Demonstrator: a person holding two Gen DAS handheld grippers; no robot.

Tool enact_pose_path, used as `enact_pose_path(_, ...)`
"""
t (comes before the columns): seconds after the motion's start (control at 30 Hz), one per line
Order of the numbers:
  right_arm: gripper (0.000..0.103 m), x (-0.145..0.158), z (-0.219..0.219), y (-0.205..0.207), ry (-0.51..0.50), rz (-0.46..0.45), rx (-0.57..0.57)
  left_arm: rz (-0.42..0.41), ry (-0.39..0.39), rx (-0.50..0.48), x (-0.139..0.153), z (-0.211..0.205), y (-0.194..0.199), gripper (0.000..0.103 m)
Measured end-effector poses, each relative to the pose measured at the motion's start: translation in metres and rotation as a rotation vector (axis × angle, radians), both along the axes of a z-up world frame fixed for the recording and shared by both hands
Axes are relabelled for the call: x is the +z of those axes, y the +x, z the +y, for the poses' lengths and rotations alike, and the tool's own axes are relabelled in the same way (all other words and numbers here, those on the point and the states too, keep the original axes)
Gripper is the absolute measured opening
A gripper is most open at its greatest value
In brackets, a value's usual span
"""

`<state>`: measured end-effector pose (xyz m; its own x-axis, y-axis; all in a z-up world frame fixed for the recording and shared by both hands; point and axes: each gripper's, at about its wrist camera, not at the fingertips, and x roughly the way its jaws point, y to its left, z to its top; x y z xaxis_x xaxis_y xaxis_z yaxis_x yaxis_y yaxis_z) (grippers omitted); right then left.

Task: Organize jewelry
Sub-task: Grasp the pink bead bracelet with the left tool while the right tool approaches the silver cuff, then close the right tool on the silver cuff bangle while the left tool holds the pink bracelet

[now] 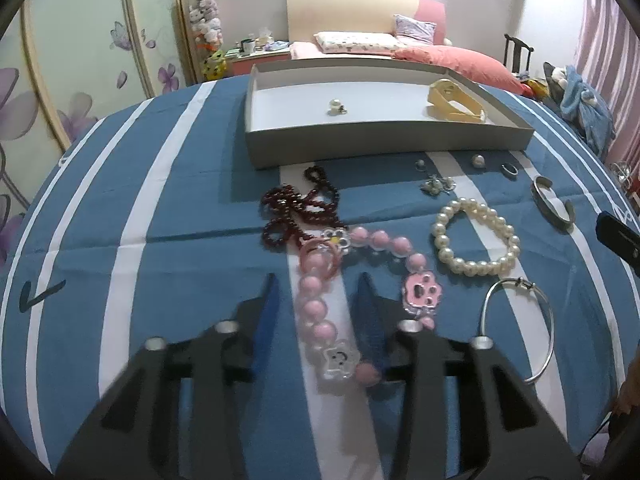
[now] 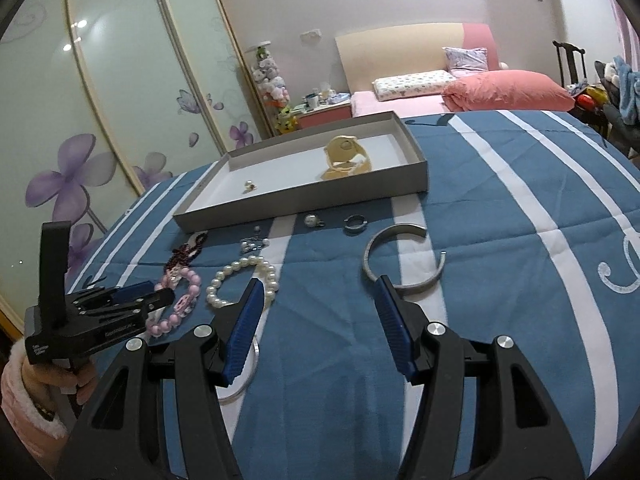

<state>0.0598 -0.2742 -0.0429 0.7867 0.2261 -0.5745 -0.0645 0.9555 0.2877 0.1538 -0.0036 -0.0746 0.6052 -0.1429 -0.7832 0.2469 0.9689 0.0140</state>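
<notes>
A grey tray point(image 1: 360, 142) point(image 2: 304, 198) at the back holds a small ring point(image 1: 336, 107) and a yellow bangle point(image 1: 456, 102). On the blue striped cloth lie a dark red bead necklace point(image 1: 304, 208), a pink bead necklace point(image 1: 320, 308) point(image 2: 180, 300), a pearl bracelet point(image 1: 476, 236) point(image 2: 244, 280), a silver cuff point(image 1: 554, 204) point(image 2: 404, 260) and a thin silver bangle point(image 1: 520, 328). My left gripper point(image 1: 318, 280) point(image 2: 156, 294) is open, its fingers on either side of the pink necklace. My right gripper point(image 2: 318, 284) is open and empty between pearl bracelet and cuff.
Small earrings and rings point(image 1: 438, 184) point(image 2: 354, 224) lie in front of the tray. Behind the table are a bed with pink bedding point(image 2: 508, 90), a wardrobe with flower doors point(image 2: 100, 120) and a chair with clothes point(image 1: 580, 104).
</notes>
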Motion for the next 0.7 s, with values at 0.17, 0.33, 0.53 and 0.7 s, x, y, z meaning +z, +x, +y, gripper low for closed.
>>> enact_pose_path(0.17, 0.059, -0.002, -0.008, 0.005, -0.040, 0.033, -0.062, 0.003, -0.042, -0.003, 0.001, 0.008, -0.002, 0.014)
enact_pose_path(0.33, 0.065, -0.010, -0.009, 0.015, -0.099, 0.093, -0.120, -0.020, -0.102, 0.006, 0.010, 0.024, -0.011, 0.014)
enact_pose_path(0.53, 0.065, -0.021, -0.001, 0.029, -0.145, 0.178, -0.154, -0.089, -0.204, 0.014, 0.035, 0.045, -0.019, 0.014)
enact_pose_path(0.7, 0.065, -0.021, 0.005, 0.038, -0.195, 0.216, -0.189, -0.155, -0.284, -0.001, 0.055, 0.055, -0.026, 0.014)
